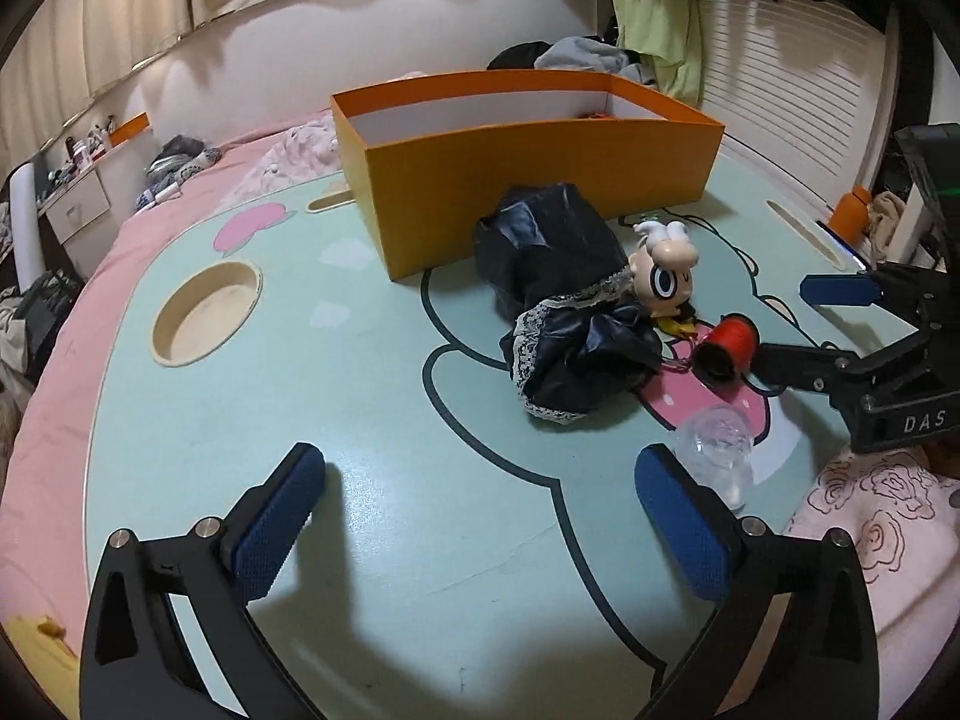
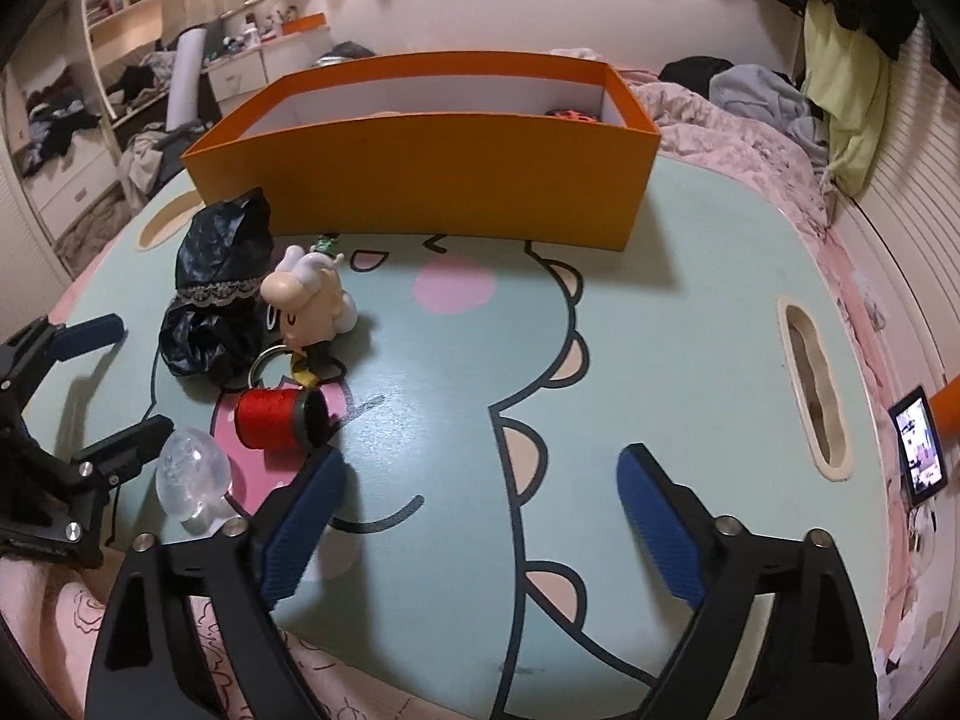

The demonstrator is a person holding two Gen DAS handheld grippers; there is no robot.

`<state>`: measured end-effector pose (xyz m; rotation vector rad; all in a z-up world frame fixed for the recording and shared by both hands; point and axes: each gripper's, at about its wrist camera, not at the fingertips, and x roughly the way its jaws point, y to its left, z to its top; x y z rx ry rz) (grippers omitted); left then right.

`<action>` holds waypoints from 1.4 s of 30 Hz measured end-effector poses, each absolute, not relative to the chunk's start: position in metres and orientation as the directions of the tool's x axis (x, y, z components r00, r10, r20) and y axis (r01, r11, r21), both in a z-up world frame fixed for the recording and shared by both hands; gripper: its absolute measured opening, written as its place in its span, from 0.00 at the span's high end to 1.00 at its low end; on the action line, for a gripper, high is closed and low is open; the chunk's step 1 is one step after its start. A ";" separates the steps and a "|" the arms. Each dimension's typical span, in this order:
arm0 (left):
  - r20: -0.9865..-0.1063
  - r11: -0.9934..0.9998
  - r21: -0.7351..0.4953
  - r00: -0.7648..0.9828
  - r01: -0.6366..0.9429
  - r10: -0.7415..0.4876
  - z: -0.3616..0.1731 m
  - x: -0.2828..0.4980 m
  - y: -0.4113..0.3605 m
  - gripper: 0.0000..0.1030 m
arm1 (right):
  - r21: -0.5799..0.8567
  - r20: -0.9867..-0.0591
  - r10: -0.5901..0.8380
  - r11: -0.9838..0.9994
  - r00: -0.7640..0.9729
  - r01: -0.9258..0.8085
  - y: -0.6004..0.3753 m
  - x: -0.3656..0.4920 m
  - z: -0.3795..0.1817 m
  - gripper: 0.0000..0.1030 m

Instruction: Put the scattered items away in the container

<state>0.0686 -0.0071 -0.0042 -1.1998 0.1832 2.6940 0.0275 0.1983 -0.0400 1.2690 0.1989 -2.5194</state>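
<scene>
An orange box [image 1: 540, 180] [image 2: 432, 180], open at the top, stands at the back of the mint table; a red and black item [image 2: 573, 114] lies inside it. In front of it lie a black lace-trimmed cloth [image 1: 564, 300] [image 2: 216, 288], a cream figurine [image 1: 663, 270] [image 2: 309, 300], a red thread spool [image 1: 726, 348] [image 2: 276, 420] and a clear plastic piece [image 1: 717, 450] [image 2: 192, 474]. My left gripper [image 1: 480, 516] is open over bare table, short of the items. My right gripper [image 2: 480, 516] is open, its left finger just right of the spool.
The low table [image 1: 300, 390] has a round cup recess [image 1: 207, 312] at left and a slot [image 2: 813, 384] at right. It stands on a pink bed with clothes behind. A small lit screen [image 2: 918, 450] stands at far right.
</scene>
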 end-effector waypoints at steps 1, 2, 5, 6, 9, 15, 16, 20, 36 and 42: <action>-0.745 -0.975 0.036 -0.656 -0.219 0.120 -0.004 0.069 -0.008 0.00 | 0.016 -0.803 -0.214 -0.941 -0.557 0.338 0.198 0.028 -0.041 0.04; -0.745 -0.975 0.036 -0.657 -0.219 0.120 -0.004 0.069 -0.008 0.00 | 0.016 -0.803 -0.214 -0.941 -0.556 0.339 0.198 0.028 -0.044 0.03; -0.744 -0.975 0.035 -0.657 -0.218 0.120 -0.005 0.069 -0.008 0.00 | 0.016 -0.804 -0.215 -0.940 -0.554 0.341 0.197 0.029 -0.046 0.01; -0.743 -0.975 0.035 -0.658 -0.217 0.120 -0.005 0.069 -0.009 0.00 | 0.016 -0.805 -0.215 -0.940 -0.553 0.342 0.196 0.030 -0.047 0.01; -0.742 -0.975 0.034 -0.659 -0.217 0.121 -0.005 0.070 -0.009 0.00 | 0.015 -0.805 -0.215 -0.939 -0.553 0.343 0.198 0.031 -0.046 0.00; -0.729 -0.973 0.008 -0.667 -0.231 0.153 0.000 0.073 -0.013 0.00 | 0.020 -0.805 -0.218 -0.939 -0.552 0.343 0.196 0.031 -0.043 0.00; -0.725 -0.971 -0.018 -0.665 -0.239 0.177 0.003 0.072 -0.015 0.00 | 0.024 -0.805 -0.221 -0.939 -0.551 0.342 0.196 0.032 -0.046 0.00; -0.684 -0.944 -0.164 -0.656 -0.286 0.318 0.021 0.059 -0.021 0.01 | 0.032 -0.805 -0.226 -0.940 -0.549 0.341 0.195 0.030 -0.034 0.00; -0.701 -0.940 -0.171 -0.633 -0.296 0.327 0.018 0.015 -0.017 0.59 | 0.030 -0.796 -0.224 -0.943 -0.562 0.333 0.196 0.034 -0.030 0.03; -0.653 -0.951 -0.219 -0.692 -0.217 0.308 0.027 0.056 -0.037 0.59 | 0.062 -0.732 -0.279 -0.936 -0.622 0.347 0.197 0.045 -0.011 0.27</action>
